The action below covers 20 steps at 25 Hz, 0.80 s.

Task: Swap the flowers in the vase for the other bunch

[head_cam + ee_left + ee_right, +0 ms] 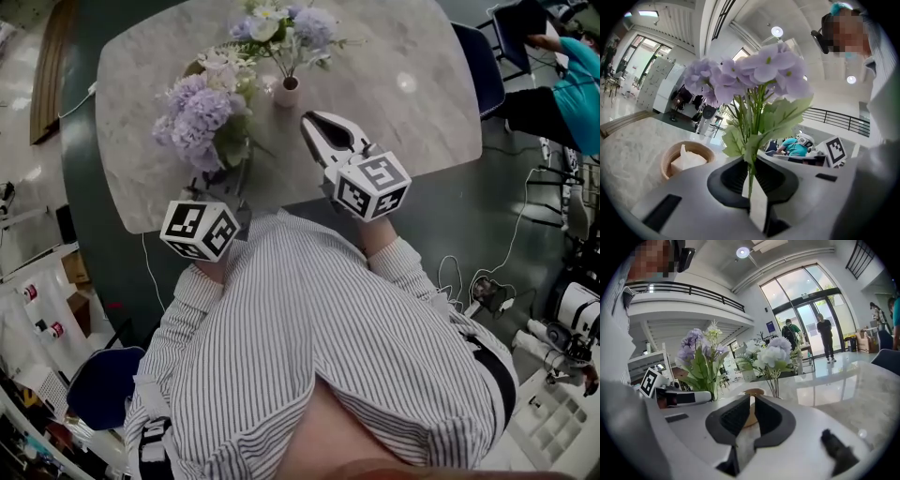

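Observation:
A small pink vase (286, 91) stands on the marble table (412, 103) and holds a bunch of white and pale lilac flowers (281, 23). My left gripper (230, 183) is shut on the green stems of a second bunch, purple hydrangeas (202, 117), held upright left of the vase. In the left gripper view the stems (750, 168) run down between the closed jaws of the left gripper (751, 176). My right gripper (314, 122) is shut and empty, just right of the vase. The right gripper view shows that gripper (750, 404), the vase bunch (773, 355) and the held bunch (701, 357).
A round wooden bowl with a white tissue (686, 159) sits on the table behind the held bunch. A blue chair (478, 66) and a seated person in a teal top (581, 84) are at the table's far right. Cables lie on the floor (487, 281).

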{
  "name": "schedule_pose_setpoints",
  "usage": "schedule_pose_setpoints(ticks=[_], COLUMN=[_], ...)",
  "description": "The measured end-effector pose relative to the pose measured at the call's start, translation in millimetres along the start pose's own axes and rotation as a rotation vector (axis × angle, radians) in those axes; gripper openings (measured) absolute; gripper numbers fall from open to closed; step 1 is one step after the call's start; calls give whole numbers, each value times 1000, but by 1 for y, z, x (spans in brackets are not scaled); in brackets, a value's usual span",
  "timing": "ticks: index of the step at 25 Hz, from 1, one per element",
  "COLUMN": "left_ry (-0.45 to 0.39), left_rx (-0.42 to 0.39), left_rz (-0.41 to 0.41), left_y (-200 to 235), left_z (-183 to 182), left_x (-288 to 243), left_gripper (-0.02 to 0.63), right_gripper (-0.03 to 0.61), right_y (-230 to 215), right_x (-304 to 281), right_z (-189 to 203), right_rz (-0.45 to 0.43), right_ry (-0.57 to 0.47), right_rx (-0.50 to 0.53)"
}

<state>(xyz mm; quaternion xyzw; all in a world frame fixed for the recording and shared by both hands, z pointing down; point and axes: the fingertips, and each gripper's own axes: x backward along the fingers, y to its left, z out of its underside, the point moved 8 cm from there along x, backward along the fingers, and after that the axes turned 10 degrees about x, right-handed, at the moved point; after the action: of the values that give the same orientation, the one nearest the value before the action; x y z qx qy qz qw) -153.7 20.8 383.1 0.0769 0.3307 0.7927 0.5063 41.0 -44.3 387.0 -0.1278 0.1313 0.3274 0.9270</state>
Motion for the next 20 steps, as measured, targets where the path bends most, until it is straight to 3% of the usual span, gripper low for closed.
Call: schedule_pose_setpoints(ticks=[4,7,10,20], left_ry=[4,-1,-2,-3], left_rx=[-14,-23,-23,36], left_rz=[38,50,47,50], left_y=[3,7,11,23], left_z=[-3,-7,-9,-7], left_x=[-4,-8,-13,-25], left_gripper=[48,48,48,47], right_gripper=[20,89,98,152], right_y=[-7,-12,-16,-32], right_x=[-6,-12,-20,-46], right_z=[-1,-1,1,7], right_rz=[45,63,56,74], right_ry=[0,6,17,40], right_rx=[-6,-14,-20,-22])
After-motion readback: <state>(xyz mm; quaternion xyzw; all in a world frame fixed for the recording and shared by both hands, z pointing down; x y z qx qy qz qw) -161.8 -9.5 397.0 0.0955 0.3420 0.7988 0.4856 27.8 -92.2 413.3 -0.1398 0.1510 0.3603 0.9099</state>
